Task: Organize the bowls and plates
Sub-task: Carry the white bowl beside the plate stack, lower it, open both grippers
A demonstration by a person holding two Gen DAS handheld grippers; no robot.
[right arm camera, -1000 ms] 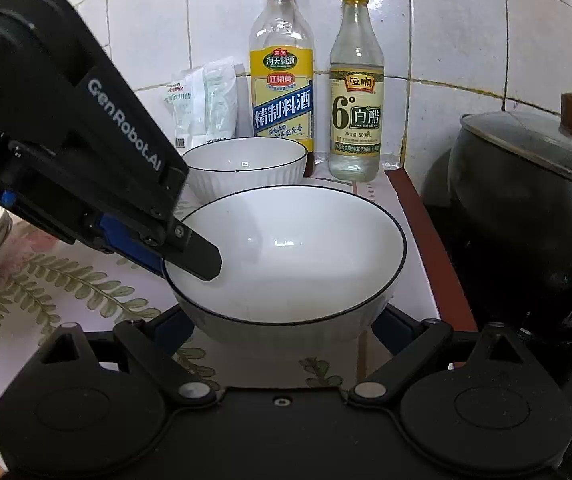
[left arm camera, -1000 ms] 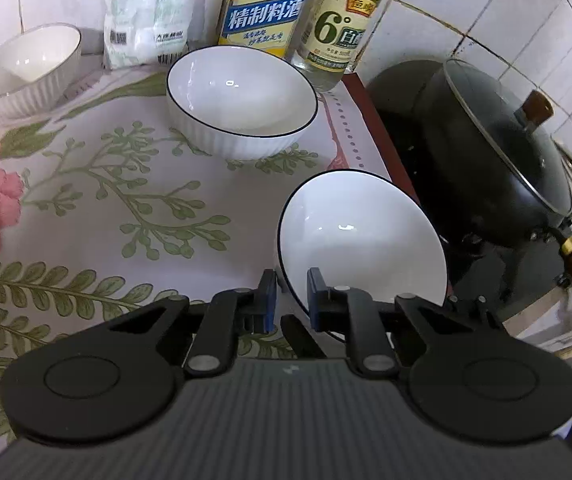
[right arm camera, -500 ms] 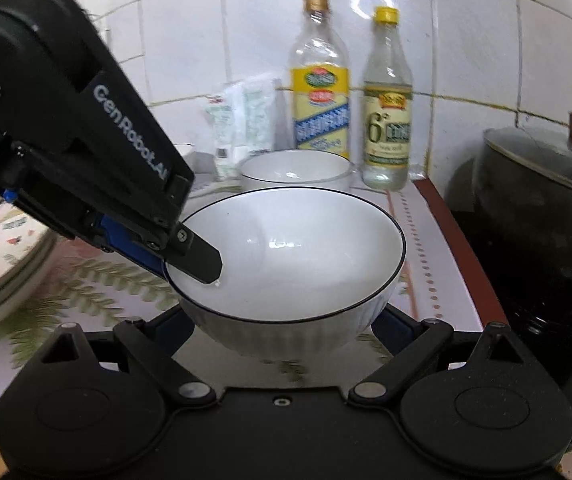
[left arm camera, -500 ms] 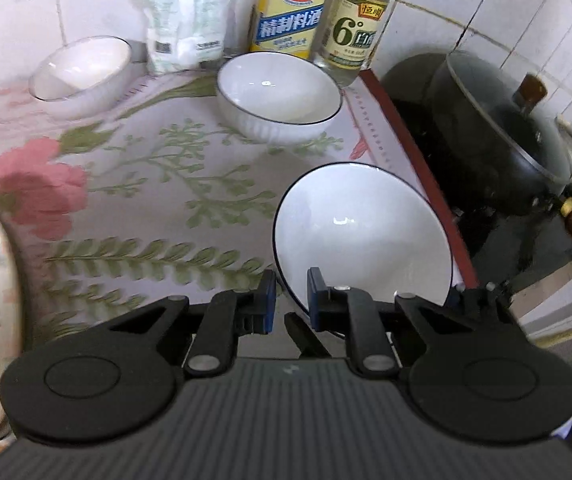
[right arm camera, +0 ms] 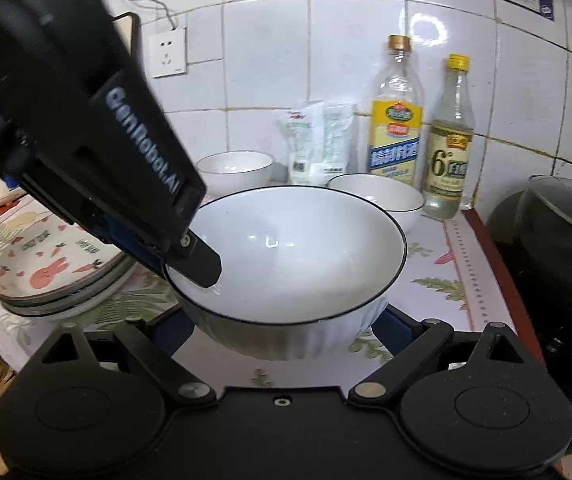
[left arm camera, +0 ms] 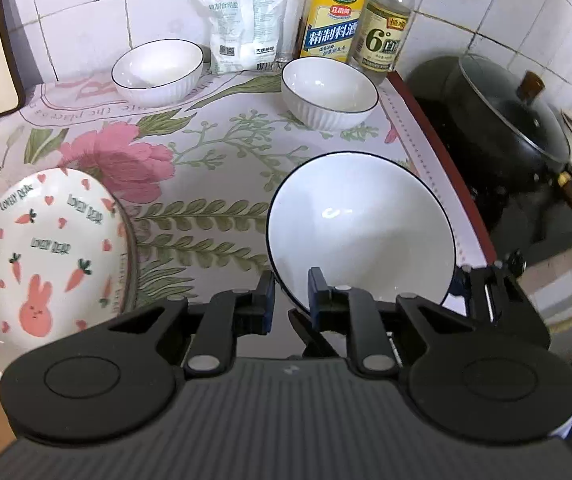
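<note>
While gripped, bowl point(right arm camera: 286, 264) base hidden, wok point(left arm camera: 501, 128) cropped

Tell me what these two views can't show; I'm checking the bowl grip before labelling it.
- Right tool: both fingertips are hidden behind the held bowl in the right wrist view, so contact cannot be judged.
- Left tool: its outer pad on the bowl rim is hidden by the bowl wall.
- Plate stack: the left tool's body covers part of it, and the count is unclear.
- Bottles: tops are cut off by the left wrist view's upper edge.
</note>
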